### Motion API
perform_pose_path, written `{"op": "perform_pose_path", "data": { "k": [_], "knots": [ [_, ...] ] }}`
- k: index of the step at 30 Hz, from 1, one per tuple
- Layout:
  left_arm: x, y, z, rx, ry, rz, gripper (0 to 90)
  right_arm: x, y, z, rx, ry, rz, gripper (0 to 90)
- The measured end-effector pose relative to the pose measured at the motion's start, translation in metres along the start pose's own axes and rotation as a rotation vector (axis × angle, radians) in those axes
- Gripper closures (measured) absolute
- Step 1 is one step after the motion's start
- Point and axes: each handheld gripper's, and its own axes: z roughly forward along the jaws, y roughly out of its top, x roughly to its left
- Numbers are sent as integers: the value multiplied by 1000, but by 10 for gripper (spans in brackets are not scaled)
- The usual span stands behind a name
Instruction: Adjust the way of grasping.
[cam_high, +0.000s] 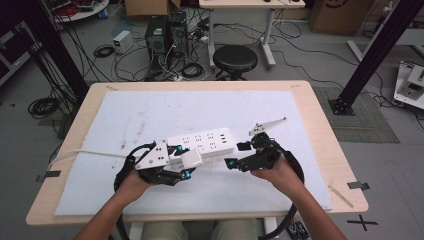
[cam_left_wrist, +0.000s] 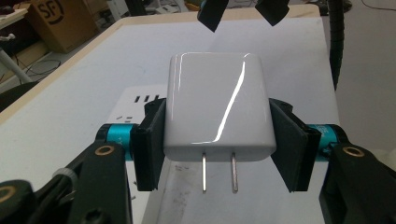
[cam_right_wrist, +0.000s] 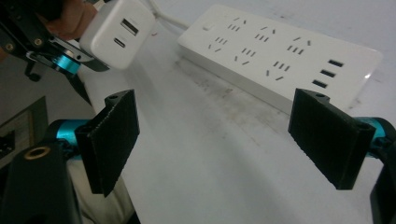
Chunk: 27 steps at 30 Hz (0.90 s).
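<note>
Nearest the person, the left gripper (cam_left_wrist: 217, 144) clamps a white charger (cam_left_wrist: 218, 109) between its jaws, two prongs pointing back toward its camera (its USB ports face the other gripper). The charger hangs just in front of the power strip (cam_high: 205, 141), touching or nearly so. The right gripper (cam_right_wrist: 219, 140), beside the strip's right end, has its jaws spread wide with nothing between them. The strip lies on the white mat (cam_high: 150, 112), its cord (cam_high: 85, 152) running left.

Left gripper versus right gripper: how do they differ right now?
The left gripper is shut on the white charger, prongs toward its camera; the right gripper is open and holds nothing. In the high view the left is by the power strip's near edge, the right off its right end. Both have black jaws.
</note>
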Motion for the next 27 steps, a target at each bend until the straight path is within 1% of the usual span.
{"op": "perform_pose_path", "data": {
  "k": [1, 2, 5, 7, 8, 9, 12, 16, 17, 23, 27],
  "knots": [
    [0, 0, 0, 0, 0, 0, 426, 0, 0, 0, 0, 0, 0, 165],
    [-1, 1, 3, 2, -4, 12, 426, 3, 3, 3, -2, 19, 8, 164],
    [-1, 2, 6, 4, -8, 20, 426, 4, 5, 4, -3, 51, 14, 164],
    [-2, 3, 9, 4, -11, 29, 426, 5, 6, 6, 0, 63, 19, 164],
    [-2, 4, 10, 7, -13, 31, 426, 6, 6, 7, 2, 72, 24, 164],
    [-3, 4, 13, 5, -11, 22, 426, 6, 7, 8, 0, 79, 28, 164],
    [-3, 5, 18, 12, -14, 30, 425, 6, 7, 11, 8, 103, 37, 164],
    [-5, 6, 24, 15, -29, 45, 426, 5, 8, 14, 9, 172, 85, 165],
    [-5, 6, 26, 15, -33, 48, 426, 5, 8, 14, 5, 186, 89, 165],
    [-6, 9, 32, 4, -41, 55, 426, 3, 8, 19, 28, 214, 114, 165],
    [-8, 10, 35, 4, -48, 59, 426, 2, 8, 23, 37, 225, 119, 165]
  ]
}}
